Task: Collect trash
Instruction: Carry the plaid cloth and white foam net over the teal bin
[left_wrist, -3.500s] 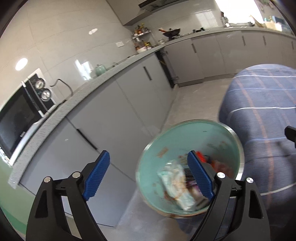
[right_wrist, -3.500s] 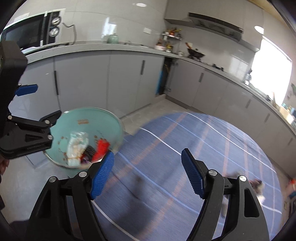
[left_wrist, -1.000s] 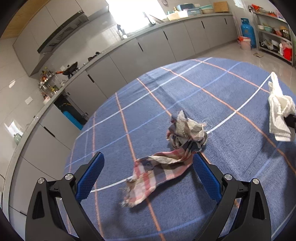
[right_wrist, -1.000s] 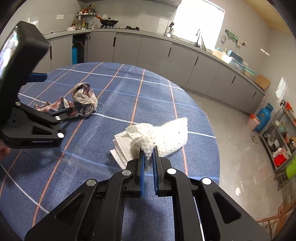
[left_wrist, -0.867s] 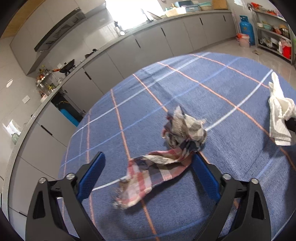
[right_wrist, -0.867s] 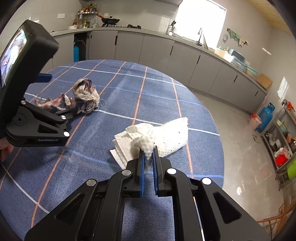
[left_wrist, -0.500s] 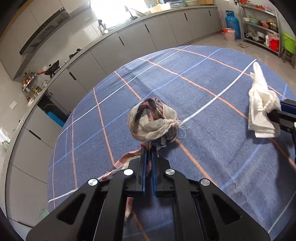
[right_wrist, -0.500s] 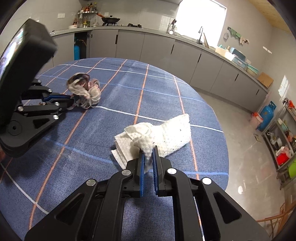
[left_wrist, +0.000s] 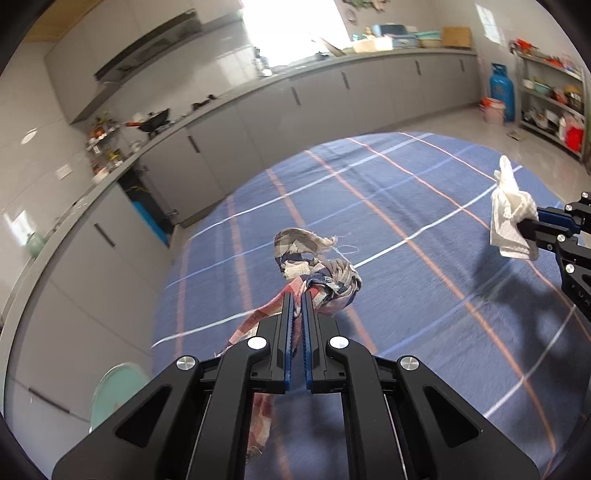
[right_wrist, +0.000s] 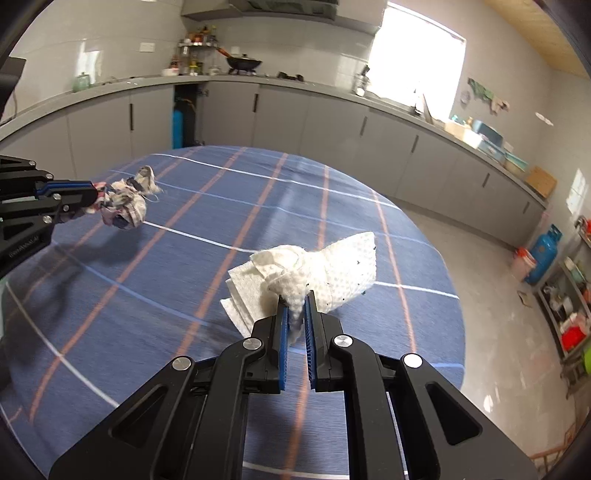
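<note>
In a grey-cabinet kitchen, two hand-held tongs work over a round worktop (right_wrist: 369, 229) covered in a blue cloth with white and orange stripes; the left tongs (left_wrist: 297, 295) are clamped tight on a crumpled plaid rag (left_wrist: 321, 273), its bunched end raised just beyond the blue pads and a pink-checked tail hanging down under the black frame; the right tongs (right_wrist: 295, 306) are pinched shut on a wad of white paper towel (right_wrist: 317, 269), flecked with dark specks, which sits lifted off the cloth; seen from the right wrist, the left tongs carry the rag over the left part of the worktop, well apart from the towel; seen from the left wrist, the towel hangs at the far right; a pale green bin (left_wrist: 114, 391) shows at the lower left, beside the worktop's edge, by the cabinets.
</note>
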